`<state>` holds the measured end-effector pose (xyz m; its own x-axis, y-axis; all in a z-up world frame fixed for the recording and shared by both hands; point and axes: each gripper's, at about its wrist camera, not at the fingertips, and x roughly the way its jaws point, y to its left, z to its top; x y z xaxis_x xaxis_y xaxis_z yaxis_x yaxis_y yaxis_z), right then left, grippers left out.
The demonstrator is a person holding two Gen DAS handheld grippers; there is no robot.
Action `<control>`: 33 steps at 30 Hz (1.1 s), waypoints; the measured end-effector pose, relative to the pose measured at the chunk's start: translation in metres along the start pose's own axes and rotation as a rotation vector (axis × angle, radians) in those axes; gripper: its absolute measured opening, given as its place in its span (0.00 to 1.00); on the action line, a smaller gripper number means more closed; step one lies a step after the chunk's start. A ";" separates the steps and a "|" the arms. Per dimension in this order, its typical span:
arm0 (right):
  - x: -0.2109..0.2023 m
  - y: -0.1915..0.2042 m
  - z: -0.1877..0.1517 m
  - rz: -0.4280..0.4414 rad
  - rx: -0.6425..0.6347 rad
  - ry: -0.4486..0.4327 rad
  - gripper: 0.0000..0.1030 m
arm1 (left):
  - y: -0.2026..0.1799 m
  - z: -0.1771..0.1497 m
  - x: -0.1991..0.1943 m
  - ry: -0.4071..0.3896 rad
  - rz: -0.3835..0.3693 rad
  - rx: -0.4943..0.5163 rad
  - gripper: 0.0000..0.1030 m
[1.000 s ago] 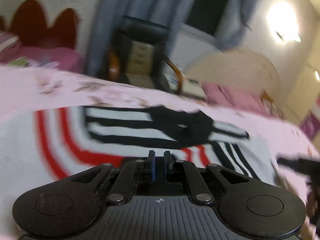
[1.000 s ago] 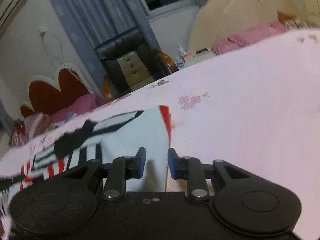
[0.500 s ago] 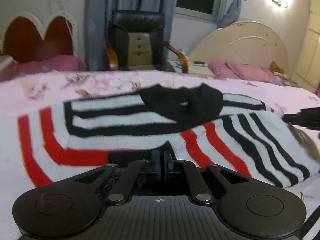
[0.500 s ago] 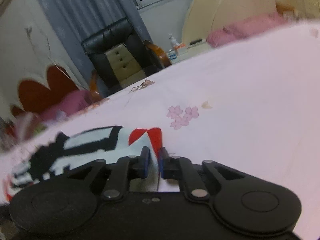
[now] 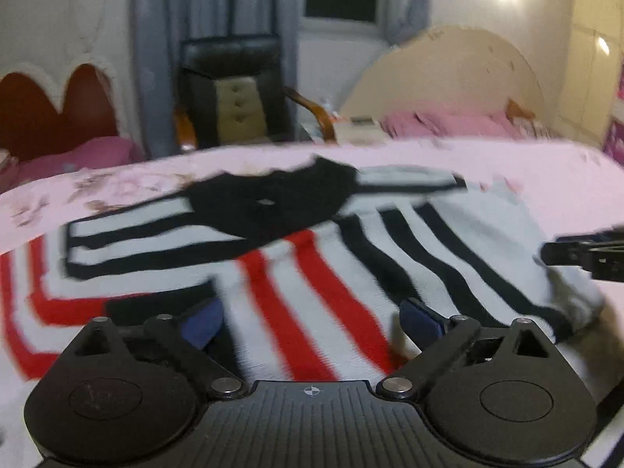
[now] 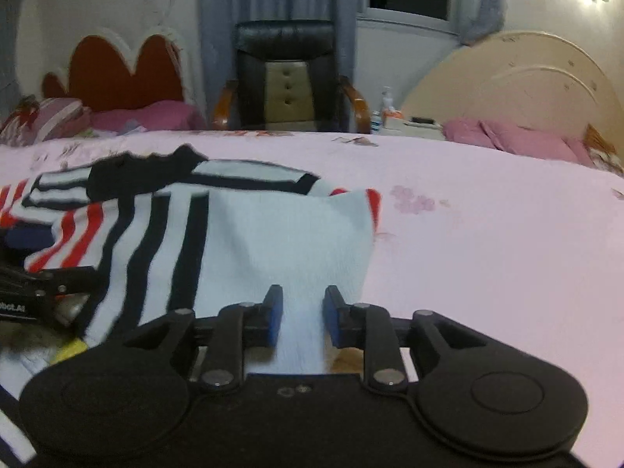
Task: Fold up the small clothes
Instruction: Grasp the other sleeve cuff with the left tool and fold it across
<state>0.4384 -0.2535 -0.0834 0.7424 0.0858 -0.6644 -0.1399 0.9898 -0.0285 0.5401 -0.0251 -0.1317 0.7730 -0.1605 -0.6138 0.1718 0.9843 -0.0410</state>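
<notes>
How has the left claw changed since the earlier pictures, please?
Yes: the left claw has just opened wide over the striped sweater, releasing it; the black armchair sits left of centre.

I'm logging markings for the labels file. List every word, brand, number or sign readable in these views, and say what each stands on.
"boLAI": white letters on the black body of the left gripper, cut off at the right wrist view's left edge, so partial.
Small crosshair sign: on the left gripper's housing in its own view, no letters.
Striped sweater: a small tag at the collar, too blurred to read.
Bottles beside the chair: labels too small to read.
</notes>
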 end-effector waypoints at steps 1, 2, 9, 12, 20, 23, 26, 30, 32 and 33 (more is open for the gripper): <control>-0.010 -0.003 0.000 0.023 0.035 -0.029 0.24 | 0.012 -0.003 -0.012 -0.019 -0.007 -0.034 0.94; -0.019 -0.007 -0.002 0.038 0.058 -0.048 0.24 | 0.024 -0.009 -0.023 -0.032 -0.009 -0.069 0.94; -0.044 -0.010 -0.030 0.056 0.122 -0.001 0.26 | 0.170 -0.089 -0.124 -0.108 0.172 -0.468 0.72; -0.053 -0.003 -0.038 0.052 0.152 0.002 0.28 | 0.246 -0.130 -0.159 -0.135 0.264 -0.716 0.61; -0.058 0.044 -0.026 0.115 0.192 -0.005 0.29 | 0.368 -0.198 -0.200 -0.332 0.314 -1.181 0.58; -0.057 0.063 -0.019 0.141 0.202 -0.007 0.29 | 0.384 -0.199 -0.190 -0.367 0.309 -1.221 0.55; -0.055 0.073 -0.013 0.148 0.237 -0.015 0.29 | 0.391 -0.194 -0.180 -0.377 0.336 -1.214 0.48; -0.048 0.073 -0.008 0.105 0.305 -0.009 0.30 | 0.398 -0.187 -0.174 -0.316 0.401 -1.149 0.06; -0.046 0.070 -0.008 0.091 0.333 -0.007 0.30 | 0.398 -0.187 -0.195 -0.310 0.398 -1.113 0.05; -0.046 0.067 -0.008 0.087 0.344 -0.009 0.30 | 0.392 -0.179 -0.196 -0.321 0.390 -1.067 0.05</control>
<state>0.3892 -0.1917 -0.0609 0.7435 0.1714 -0.6463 0.0245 0.9590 0.2825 0.3464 0.4058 -0.1689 0.8048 0.3032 -0.5102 -0.5894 0.5098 -0.6266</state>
